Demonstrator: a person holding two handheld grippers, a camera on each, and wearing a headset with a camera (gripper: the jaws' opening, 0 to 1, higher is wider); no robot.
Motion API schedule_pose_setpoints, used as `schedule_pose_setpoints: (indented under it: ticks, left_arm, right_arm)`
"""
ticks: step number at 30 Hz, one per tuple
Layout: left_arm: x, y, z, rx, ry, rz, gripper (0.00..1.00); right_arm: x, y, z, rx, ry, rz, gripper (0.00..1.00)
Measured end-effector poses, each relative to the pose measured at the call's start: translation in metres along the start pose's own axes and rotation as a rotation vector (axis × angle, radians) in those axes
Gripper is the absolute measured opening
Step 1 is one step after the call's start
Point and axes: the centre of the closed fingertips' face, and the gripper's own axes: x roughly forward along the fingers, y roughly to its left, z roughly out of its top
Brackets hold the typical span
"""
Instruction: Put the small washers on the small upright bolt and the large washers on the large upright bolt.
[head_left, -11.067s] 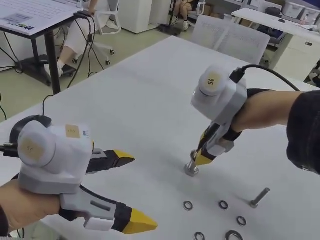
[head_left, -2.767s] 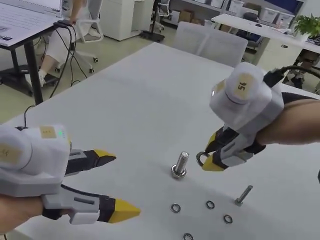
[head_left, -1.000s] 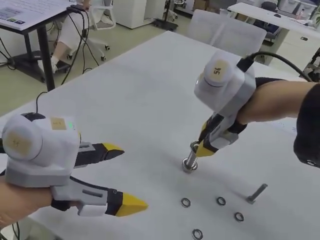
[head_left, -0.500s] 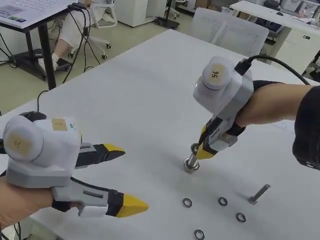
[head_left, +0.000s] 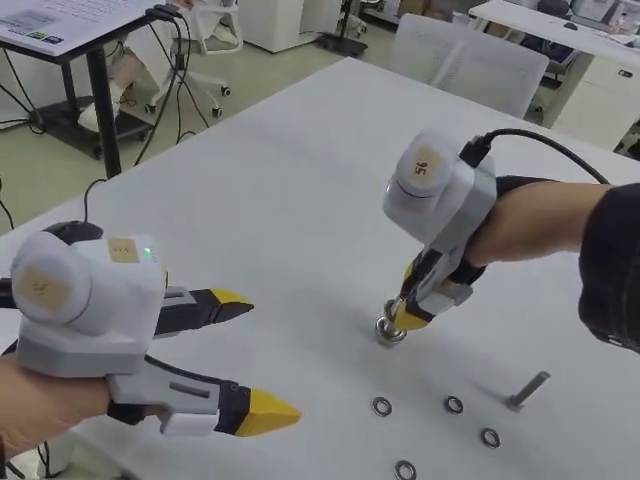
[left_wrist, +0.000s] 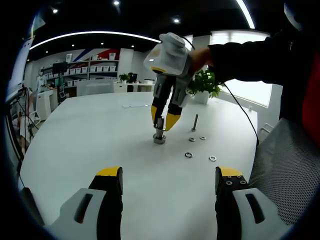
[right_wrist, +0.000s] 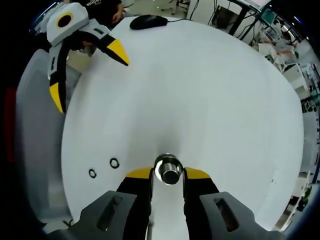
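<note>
Right tool flanks large bolt, contact unclear; left tool wide open.

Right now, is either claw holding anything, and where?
Left gripper holds nothing. Right gripper flanks the top of the large bolt; a grip cannot be told.

Open-plan office lab around a white workbench.
A wide white table stands among office furniture: at far left, a black-legged desk trails cables beside a swivel chair, and 1 grey mesh chair sits at the table's far edge. The left gripper view shows shelves of storage bins, a potted plant and recessed ceiling lights.
</note>
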Motion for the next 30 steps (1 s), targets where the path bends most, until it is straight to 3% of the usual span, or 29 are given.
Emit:
schedule_pose_setpoints:
  ticks: [13, 30]
  left_arm:
    - [0.002, 0.001, -0.002, -0.003, 0.001, 0.000, 0.75]
    - [0.004, 0.000, -0.002, -0.002, 0.005, -0.002, 0.75]
  right_arm:
    - [0.017, -0.002, -0.003, 0.013, 0.010, 0.008, 0.24]
    - [0.021, -0.004, -0.004, 0.016, 0.001, 0.004, 0.26]
